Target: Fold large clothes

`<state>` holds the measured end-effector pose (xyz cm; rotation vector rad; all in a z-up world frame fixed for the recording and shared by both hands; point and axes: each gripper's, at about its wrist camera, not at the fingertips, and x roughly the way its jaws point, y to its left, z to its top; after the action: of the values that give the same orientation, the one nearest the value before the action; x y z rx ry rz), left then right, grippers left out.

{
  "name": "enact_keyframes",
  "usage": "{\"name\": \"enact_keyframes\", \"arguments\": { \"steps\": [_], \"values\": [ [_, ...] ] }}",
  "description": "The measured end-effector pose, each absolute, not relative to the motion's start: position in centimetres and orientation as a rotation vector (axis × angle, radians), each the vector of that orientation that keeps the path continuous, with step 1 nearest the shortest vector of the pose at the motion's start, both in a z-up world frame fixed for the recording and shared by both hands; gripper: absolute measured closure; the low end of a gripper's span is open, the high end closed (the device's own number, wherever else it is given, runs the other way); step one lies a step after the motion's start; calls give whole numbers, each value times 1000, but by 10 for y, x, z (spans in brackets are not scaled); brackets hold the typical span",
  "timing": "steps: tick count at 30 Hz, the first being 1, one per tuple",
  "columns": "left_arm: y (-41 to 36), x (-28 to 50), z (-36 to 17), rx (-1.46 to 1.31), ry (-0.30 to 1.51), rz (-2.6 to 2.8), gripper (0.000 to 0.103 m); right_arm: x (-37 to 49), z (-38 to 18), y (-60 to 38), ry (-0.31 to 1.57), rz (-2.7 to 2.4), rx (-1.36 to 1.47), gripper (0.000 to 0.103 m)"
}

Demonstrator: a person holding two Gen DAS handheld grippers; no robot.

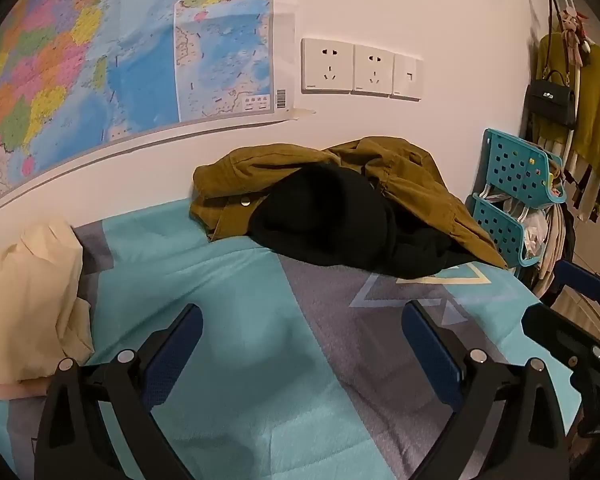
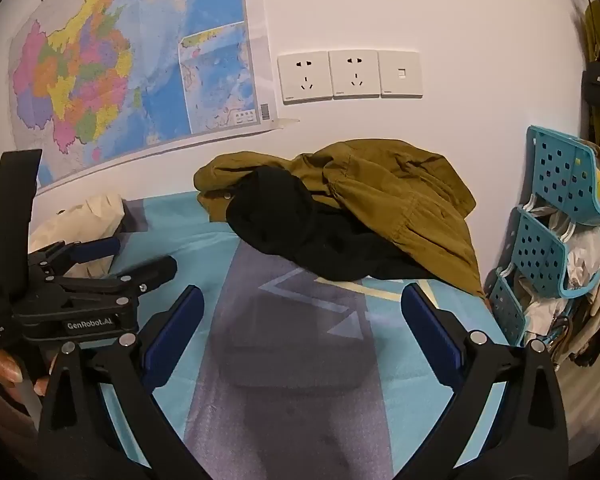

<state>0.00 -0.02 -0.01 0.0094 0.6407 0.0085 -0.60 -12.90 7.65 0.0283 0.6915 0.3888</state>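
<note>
White wall [image 1: 380, 8] is seen behind a bed [image 1: 228, 280] covered by a teal and grey patterned sheet, with a coloured map [image 1: 100, 48] taped at upper left and three wall sockets [image 1: 362, 69] beside it. At the far edge of the bed, against the wall, an olive-brown jacket [image 1: 416, 184] is heaped unfolded, and a black garment [image 1: 332, 216] is piled on top of its front, both crumpled. A cream garment [image 1: 32, 292] is bunched at the left side of the bed, well apart from the heap. Teal perforated shelves [image 2: 548, 216] stuffed with cloth are stood at the right of the bed, and a mustard top with a black handbag [image 1: 552, 102] is hung beyond them. The left claw [image 1: 302, 340] is held over the sheet with its blue-padded fingers spread wide, nothing between them, short of the heap. The right claw [image 2: 302, 332] is likewise spread wide and empty above the grey stripe, pointed at the black garment and not touching it. In the right wrist view the left claw [image 2: 140, 256] is seen from the side at left, near the cream garment, gripped by a hand [image 2: 8, 368] at the lower edge. Neither garment in the heap is touched by either claw.
</note>
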Motion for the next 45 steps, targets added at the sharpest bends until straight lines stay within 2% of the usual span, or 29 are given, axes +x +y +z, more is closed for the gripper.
{"name": "enact_keyframes", "arguments": {
  "steps": [45],
  "values": [
    [0,-3,11,-2,600,16,7,-6,77,-128,670,399,30,6]
  ]
}}
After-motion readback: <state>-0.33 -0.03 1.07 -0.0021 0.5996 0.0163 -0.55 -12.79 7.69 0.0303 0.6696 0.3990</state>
